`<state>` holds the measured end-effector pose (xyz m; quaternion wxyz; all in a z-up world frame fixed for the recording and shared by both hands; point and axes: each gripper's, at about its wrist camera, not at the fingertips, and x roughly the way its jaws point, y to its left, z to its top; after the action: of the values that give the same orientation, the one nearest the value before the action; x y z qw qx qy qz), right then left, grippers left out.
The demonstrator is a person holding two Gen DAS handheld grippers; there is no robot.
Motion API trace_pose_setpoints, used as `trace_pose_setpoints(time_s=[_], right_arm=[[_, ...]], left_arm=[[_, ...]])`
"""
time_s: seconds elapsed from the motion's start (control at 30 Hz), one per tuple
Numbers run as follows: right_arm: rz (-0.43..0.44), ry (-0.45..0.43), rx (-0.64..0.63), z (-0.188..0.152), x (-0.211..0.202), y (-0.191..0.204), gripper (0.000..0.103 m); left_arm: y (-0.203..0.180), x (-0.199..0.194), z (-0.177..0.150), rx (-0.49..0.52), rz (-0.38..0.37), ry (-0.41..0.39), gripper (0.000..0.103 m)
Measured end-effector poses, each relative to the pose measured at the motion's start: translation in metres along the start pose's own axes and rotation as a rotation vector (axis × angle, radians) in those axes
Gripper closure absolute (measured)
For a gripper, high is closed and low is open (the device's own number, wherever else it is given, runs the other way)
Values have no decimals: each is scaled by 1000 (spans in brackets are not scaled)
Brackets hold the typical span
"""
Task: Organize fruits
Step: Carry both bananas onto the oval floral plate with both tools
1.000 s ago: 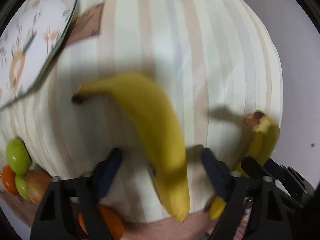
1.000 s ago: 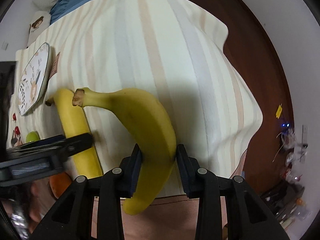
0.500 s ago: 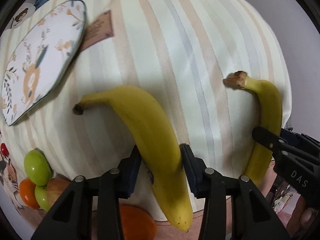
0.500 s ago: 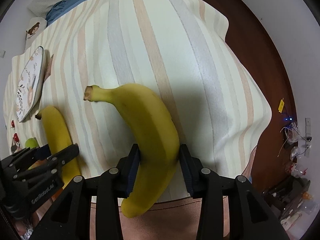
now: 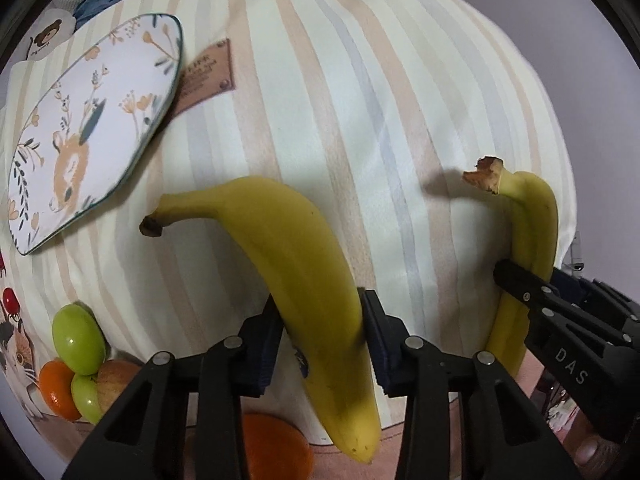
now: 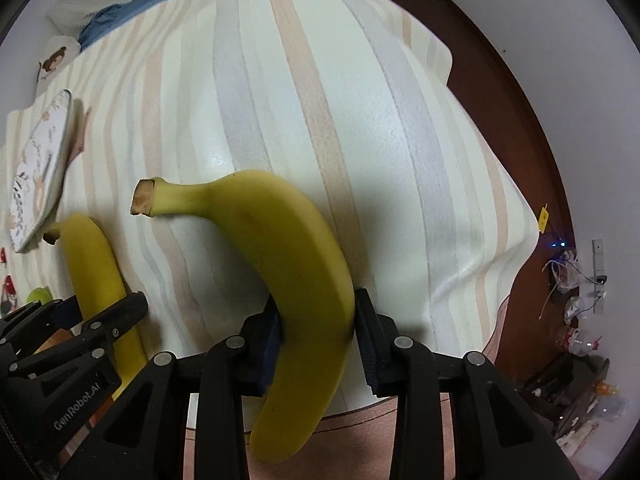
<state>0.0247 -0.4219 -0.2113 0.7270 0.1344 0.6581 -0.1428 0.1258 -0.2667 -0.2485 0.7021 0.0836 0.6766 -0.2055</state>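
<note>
Gripping one banana apiece, two hand-held grippers are hanging side by side above a bed spread with a cream, peach and grey striped cover [image 5: 360, 92]. The left gripper [image 5: 323, 334] is pinching the left banana [image 5: 296, 264] across its lower middle, pads pressing both flanks, stem pointing up and to the left. The right gripper [image 6: 318, 332] is clamping the right banana [image 6: 296, 276] at about the same place on its curve; seen from the left camera, that fruit is standing almost upright near the cover's right edge.

A flat floral plate [image 5: 86, 128] is lying at the far left of the cover, partly covering a brown label patch [image 5: 206, 76]. Green apples [image 5: 78, 340], an orange [image 5: 54, 388] and a reddish apple [image 5: 116, 380] are clustering at the lower left, and another orange [image 5: 276, 444] is showing just beneath the left gripper.

Likely trouble ahead: each banana is being held at a single narrow band, with much of its length overhanging, so a quick swing could be pivoting the fruit between the pads or letting it slip out. Squeezing harder would probably be bruising the soft flesh. With the two tools working this close, swinging them together risks knocking the fruits against each other. Setting a banana down near the cover's sloping edge could be sending it sliding to the floor.
</note>
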Motion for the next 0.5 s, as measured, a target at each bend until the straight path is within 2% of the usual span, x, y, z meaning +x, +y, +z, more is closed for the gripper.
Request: trace_pose_setpoints(time_s=[0.23,0.37,0.5], right_arm=[[69,-19,8,-13,-30,-6,67],[94,-34,-4,-16,-45,5,67],[111,-44,-17,-15,-64,16,67]], left_arm=[[12,-45,-10,3,-27,-61,69],[26,-78,-21,-4,-38,-100,70],[39,-100,-17,-22,-49,-136,71]])
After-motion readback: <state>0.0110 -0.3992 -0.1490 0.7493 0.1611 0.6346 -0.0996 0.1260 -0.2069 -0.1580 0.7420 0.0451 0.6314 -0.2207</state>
